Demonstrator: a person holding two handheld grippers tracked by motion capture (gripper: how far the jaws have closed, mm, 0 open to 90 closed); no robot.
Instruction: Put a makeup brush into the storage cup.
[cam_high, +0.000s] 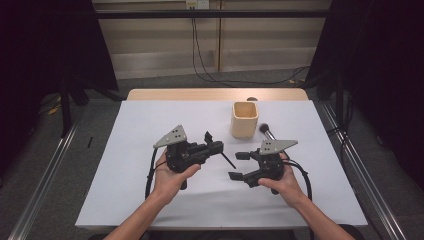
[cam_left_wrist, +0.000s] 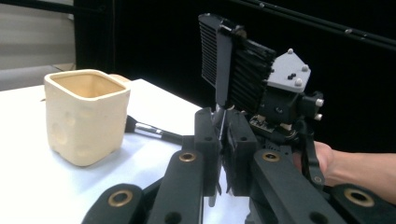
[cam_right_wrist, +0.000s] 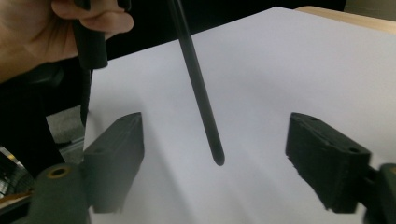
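- Your left gripper (cam_high: 216, 145) has its jaws together on a thin black stick (cam_high: 228, 160), probably a brush handle, above the middle of the table (cam_high: 150, 120). The free end slants down toward your right side, so the other tool can reach it.
- Your right gripper (cam_high: 236, 165) has its jaws wide apart and holds nothing. In the right gripper view the stick (cam_right_wrist: 198, 88) hangs between them, touching neither. I judge that you prepare a handover.
- The cream square cup (cam_high: 244, 119) stands upright near the far edge, its mouth open, likely the place for the stick.
- A makeup brush (cam_high: 267, 132) lies just beside the cup, on its right.
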